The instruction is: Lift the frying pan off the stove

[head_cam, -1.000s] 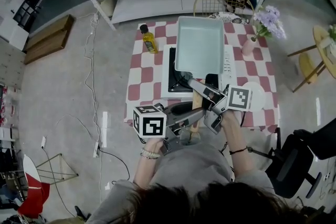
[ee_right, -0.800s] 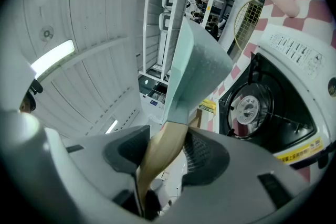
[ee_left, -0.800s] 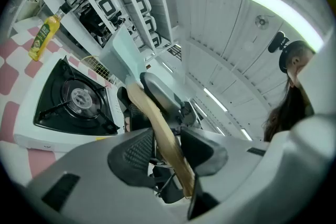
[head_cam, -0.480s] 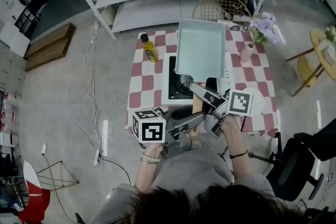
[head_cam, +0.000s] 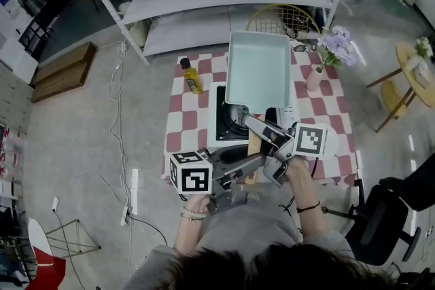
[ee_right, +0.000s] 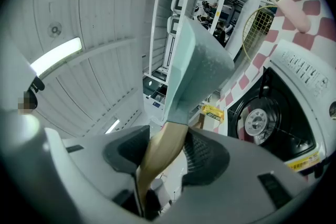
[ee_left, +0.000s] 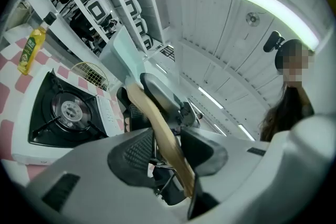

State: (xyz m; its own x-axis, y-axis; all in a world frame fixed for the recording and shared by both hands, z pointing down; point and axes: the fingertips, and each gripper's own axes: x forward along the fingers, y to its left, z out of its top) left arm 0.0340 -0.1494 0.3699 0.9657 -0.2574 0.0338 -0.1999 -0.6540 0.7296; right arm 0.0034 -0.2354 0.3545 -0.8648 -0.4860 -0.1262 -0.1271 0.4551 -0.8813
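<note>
Both grippers are closing on one thing: the left gripper is pinching the pan's tan wooden handle between its ribbed pads, and the right gripper is clamping the same handle further up, nearer the pan body. Neither is standing empty.

Out from the jaws, the pale teal rectangular frying pan is hanging in the air at the far end of that handle. It is sitting clear of the burner, which is showing bare in both gripper views, while in the head view the pan is overlapping the far edge of the white stove. By this reading the lift is largely accomplished.

The risk is lying in the lever — all the pan's weight is pulling well beyond the two grips, and the handle looks smooth and rounded. It could be rolling between the pads, tipping the pan sideways, or sliding out if either grip is loosening. Uneven motion of the two hands could twist it too. A dropping pan would be striking the stove, with the oil bottle and the flower vase standing near on the checked table.
</note>
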